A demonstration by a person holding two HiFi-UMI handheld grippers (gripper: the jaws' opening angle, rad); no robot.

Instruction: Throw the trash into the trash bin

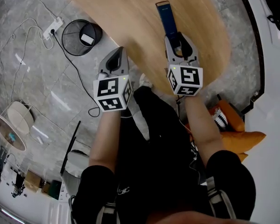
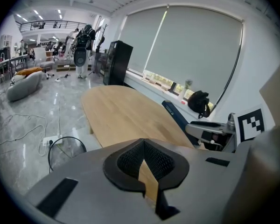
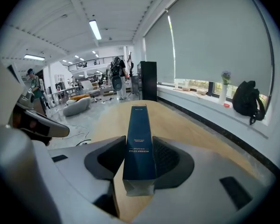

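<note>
A long dark blue box [image 1: 165, 17] sticks out forward from my right gripper [image 1: 179, 40], above the wooden table [image 1: 126, 13]. In the right gripper view the pads press both sides of the box [image 3: 140, 139], which hangs clear of the tabletop. The left gripper [image 1: 115, 56] hovers at the table's near edge, its jaws together with nothing in them [image 2: 142, 143]. A black wire trash bin [image 1: 64, 34] stands on the floor to the left of the table, with a white item inside. The left gripper view shows the bin [image 2: 67, 137] low on the left and the box [image 2: 174, 115] on the right.
A power strip [image 1: 53, 28] and loose cables lie on the floor by the bin. An orange cushion [image 1: 240, 136] lies at the right near the person's leg. A black backpack [image 3: 247, 104] sits on the window sill beyond the table.
</note>
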